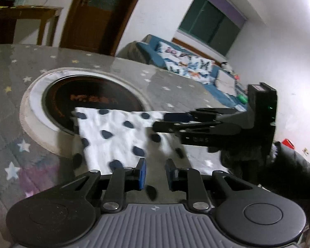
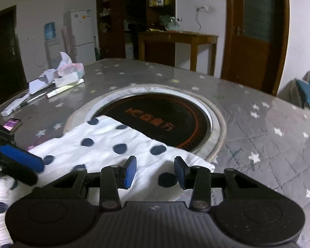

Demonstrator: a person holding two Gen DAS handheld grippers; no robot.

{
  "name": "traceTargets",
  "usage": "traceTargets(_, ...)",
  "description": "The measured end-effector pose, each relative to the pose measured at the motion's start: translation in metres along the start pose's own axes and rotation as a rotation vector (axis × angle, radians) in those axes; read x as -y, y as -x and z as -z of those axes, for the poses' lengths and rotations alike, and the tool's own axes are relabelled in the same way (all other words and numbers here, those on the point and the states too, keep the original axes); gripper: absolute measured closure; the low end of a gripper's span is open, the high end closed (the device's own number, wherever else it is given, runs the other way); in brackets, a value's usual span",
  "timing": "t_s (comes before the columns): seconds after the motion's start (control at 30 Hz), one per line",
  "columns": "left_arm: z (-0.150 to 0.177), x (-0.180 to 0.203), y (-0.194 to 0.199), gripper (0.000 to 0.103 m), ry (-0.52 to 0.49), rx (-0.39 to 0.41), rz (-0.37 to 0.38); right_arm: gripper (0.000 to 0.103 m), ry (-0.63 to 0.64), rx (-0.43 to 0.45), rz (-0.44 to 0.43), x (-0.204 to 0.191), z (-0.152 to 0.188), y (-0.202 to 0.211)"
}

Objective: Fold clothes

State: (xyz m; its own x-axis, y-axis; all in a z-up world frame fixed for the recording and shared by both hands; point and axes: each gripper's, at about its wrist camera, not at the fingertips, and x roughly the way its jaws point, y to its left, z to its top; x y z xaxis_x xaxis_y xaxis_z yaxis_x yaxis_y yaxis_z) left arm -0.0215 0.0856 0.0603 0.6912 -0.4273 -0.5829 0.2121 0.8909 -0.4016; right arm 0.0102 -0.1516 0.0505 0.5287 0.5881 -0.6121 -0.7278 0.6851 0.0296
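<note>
Cloth [image 2: 105, 144], white with dark dots, lies flat on the counter [image 2: 258, 136], one edge over the round black inset [image 2: 161, 122]. Left gripper [image 1: 155, 172] hovers at its near edge, jaws slightly parted with nothing between them, though blur makes this uncertain. Right gripper [image 2: 155, 170] sits over another corner, jaws released, gripping nothing.

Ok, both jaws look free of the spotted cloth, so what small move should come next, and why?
Probably lower the right gripper and close it on the near corner of the spotted cloth. Both jaws stand apart with nothing pinched, the cloth lies flat, partly over the round burner, and the left gripper is beside its other edge.
</note>
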Motion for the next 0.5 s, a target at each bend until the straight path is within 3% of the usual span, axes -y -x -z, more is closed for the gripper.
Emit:
traceTargets(0.13, 0.006, -0.021, -0.013, 0.083, 0.065, -0.047, -0.043, 0.062, -0.026, -0.019, -0.004, 0.008, 0.009, -0.010)
traceTargets(0.5, 0.014, -0.022, 0.006, 0.080, 0.072, -0.023, -0.048, 0.061, -0.031, -0.001, 0.025, 0.016, -0.011, -0.015)
